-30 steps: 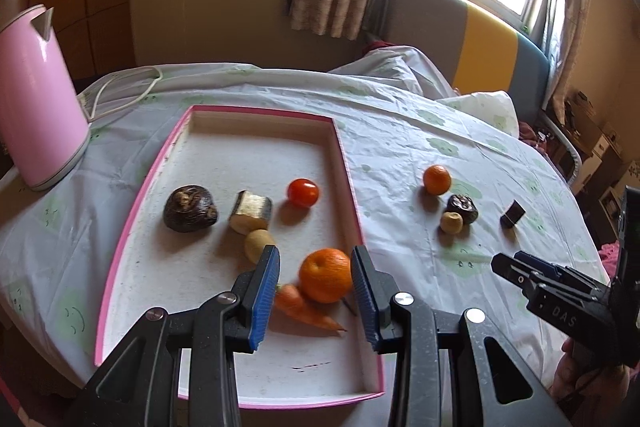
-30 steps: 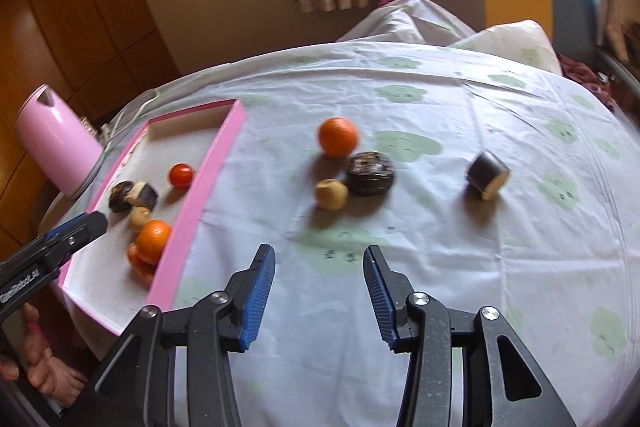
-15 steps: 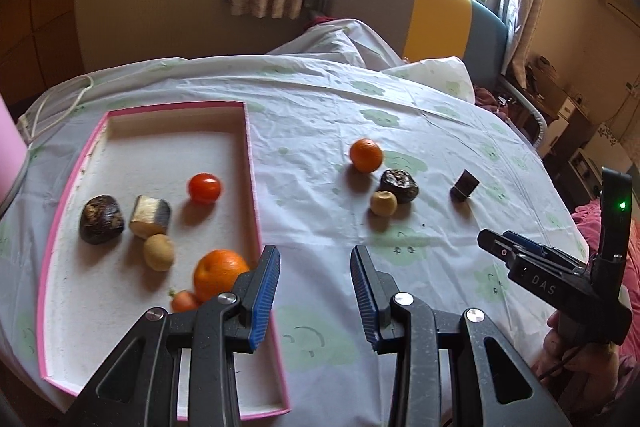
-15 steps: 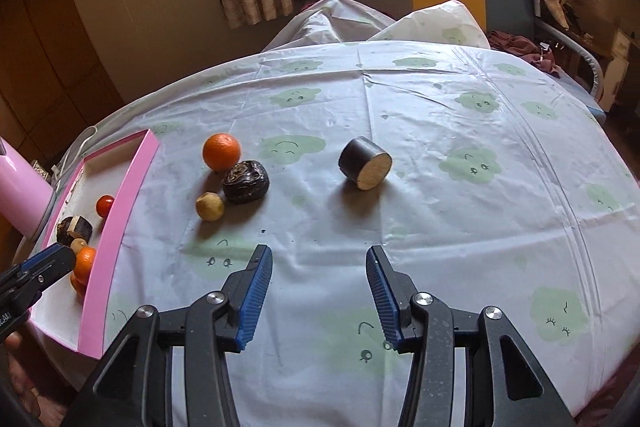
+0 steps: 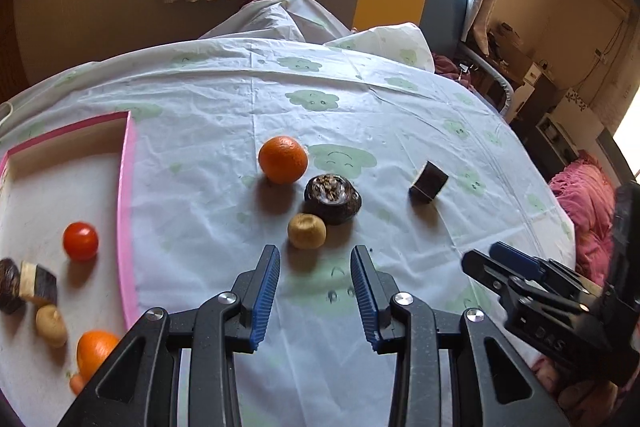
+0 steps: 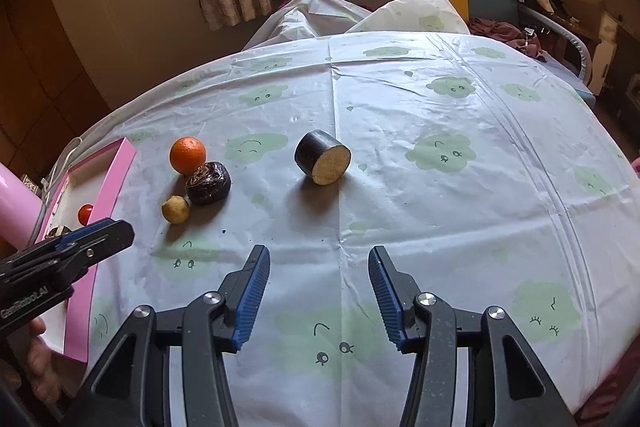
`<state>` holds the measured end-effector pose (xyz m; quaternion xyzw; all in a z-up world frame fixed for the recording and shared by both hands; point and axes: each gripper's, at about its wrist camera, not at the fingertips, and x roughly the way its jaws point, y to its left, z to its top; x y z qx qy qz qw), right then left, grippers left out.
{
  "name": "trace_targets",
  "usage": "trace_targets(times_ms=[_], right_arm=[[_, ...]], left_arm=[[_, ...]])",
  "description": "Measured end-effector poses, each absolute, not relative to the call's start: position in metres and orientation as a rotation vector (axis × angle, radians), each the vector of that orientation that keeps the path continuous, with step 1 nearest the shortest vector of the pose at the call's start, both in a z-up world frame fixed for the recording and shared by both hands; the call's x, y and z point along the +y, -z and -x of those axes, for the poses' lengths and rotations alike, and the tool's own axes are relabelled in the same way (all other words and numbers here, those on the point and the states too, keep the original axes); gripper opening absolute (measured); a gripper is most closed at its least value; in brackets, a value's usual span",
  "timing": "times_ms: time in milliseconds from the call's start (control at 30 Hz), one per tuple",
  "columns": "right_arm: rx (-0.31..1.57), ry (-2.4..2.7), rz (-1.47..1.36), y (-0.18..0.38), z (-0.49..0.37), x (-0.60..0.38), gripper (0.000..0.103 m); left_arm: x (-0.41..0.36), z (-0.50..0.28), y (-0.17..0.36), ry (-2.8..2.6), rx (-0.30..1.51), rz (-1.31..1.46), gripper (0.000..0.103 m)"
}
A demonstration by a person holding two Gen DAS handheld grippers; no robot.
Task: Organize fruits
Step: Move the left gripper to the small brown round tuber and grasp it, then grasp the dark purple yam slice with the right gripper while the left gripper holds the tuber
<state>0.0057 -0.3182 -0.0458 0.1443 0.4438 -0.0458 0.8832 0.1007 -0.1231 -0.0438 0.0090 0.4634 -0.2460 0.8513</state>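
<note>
Hovering spread and empty, both ribbed-padded grippers, left gripper (image 5: 315,255) and right gripper (image 6: 319,255), face a wrinkled dark fruit (image 5: 333,198)

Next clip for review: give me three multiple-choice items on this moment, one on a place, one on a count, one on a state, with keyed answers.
1. Where does the small tan fruit lie?
A. in the pink tray
B. on the tablecloth, just ahead of the left tool
C. on the sofa

2. How many items lie on the cloth outside the pink tray?
A. two
B. four
C. six

3. How is the right tool?
A. open, empty
B. shut on the orange
C. shut on the cut piece

Answers: B, it sits just beyond the left tool; B, orange, dark fruit, tan fruit, cut piece; A, a wide gap shows between its fingers.
</note>
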Motion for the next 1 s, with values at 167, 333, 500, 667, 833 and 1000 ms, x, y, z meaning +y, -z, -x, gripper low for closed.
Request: trace_targets(times_ms=[167, 333, 500, 667, 833, 1000], right_arm=[[0.927, 0.089, -0.298, 0.048, -0.006, -0.32, 0.054], [0.935, 0.085, -0.301, 0.05, -0.008, -0.32, 0.054], [0.932, 0.084, -0.299, 0.051, -0.01, -0.321, 0.054], [0.94, 0.085, -0.31, 0.054, -0.012, -0.325, 0.054], [0.947, 0.074, -0.333, 0.056, -0.016, -0.327, 0.054], [0.927, 0.063, -0.308, 0.047, -0.028, -0.327, 0.062]], left_arm=[[-0.134, -0.12, 0.058, 0.499, 0.997, -0.036, 0.037], [-0.138, -0.129, 0.07, 0.473, 1.006, -0.063, 0.029], [-0.133, -0.116, 0.068, 0.493, 0.981, -0.051, 0.026], [-0.12, -0.083, 0.067, 0.487, 0.942, -0.048, 0.026], [-0.116, -0.063, 0.081, 0.463, 0.901, -0.072, 0.026], [-0.113, -0.066, 0.083, 0.473, 0.905, -0.04, 0.026]])
